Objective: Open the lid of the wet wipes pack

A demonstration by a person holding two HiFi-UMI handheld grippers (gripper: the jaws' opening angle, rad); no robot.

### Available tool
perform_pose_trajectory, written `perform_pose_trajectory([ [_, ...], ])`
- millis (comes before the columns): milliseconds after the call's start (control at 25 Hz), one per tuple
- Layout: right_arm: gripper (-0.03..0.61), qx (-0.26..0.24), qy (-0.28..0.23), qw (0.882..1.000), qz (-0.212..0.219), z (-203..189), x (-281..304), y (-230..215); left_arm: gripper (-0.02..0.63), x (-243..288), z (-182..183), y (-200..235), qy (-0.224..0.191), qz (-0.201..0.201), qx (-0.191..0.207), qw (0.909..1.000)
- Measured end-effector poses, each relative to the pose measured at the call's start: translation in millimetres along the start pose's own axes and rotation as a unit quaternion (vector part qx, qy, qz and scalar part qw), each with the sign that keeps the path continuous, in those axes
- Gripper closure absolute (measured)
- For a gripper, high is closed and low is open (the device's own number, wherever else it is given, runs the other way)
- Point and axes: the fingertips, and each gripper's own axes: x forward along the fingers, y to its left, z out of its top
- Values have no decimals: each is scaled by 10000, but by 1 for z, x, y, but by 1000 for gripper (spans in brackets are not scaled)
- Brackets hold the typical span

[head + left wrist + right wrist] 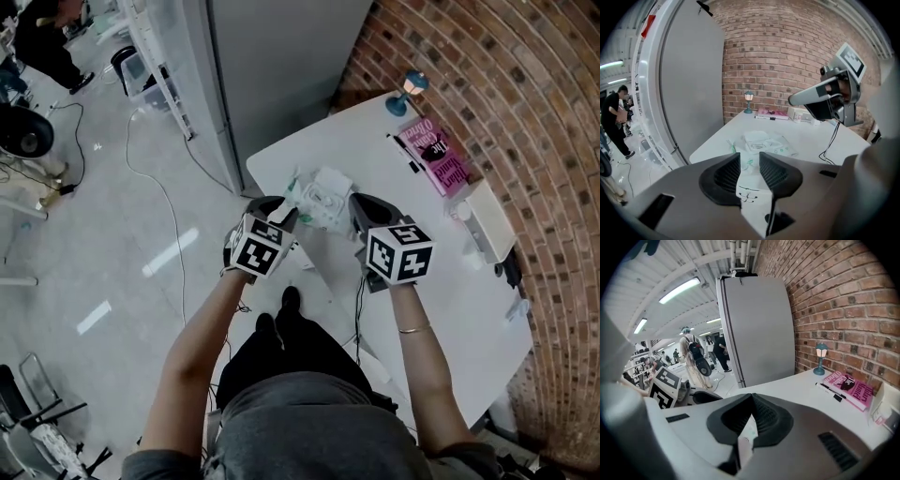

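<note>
- One wet wipes pack (321, 195) lies near the left edge of the white table (375, 131).
- Two grippers: the left gripper (286, 214) has narrow jaws pressed on the pack's near end. The right gripper (358, 204), jaws together, is just right of the pack.
- Far right, by the brick wall (525, 112): one pink book (436, 155), one black marker (405, 153), one small lamp (410, 87), one white box (489, 217).
- The left gripper view alone shows the right gripper raised above the table; the right gripper view alone shows a distant group of people (696, 355).
</note>
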Motion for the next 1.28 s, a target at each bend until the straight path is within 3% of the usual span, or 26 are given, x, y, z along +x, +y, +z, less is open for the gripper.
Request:
perform_pose_trajectory([
  [480, 571, 576, -368, 9976, 58, -15, -20, 39, 523, -57, 5, 12, -521, 287, -463, 9972],
  [1280, 573, 555, -653, 9962, -163, -42, -53, 68, 580, -123, -7, 20, -1014, 691, -875, 9886],
])
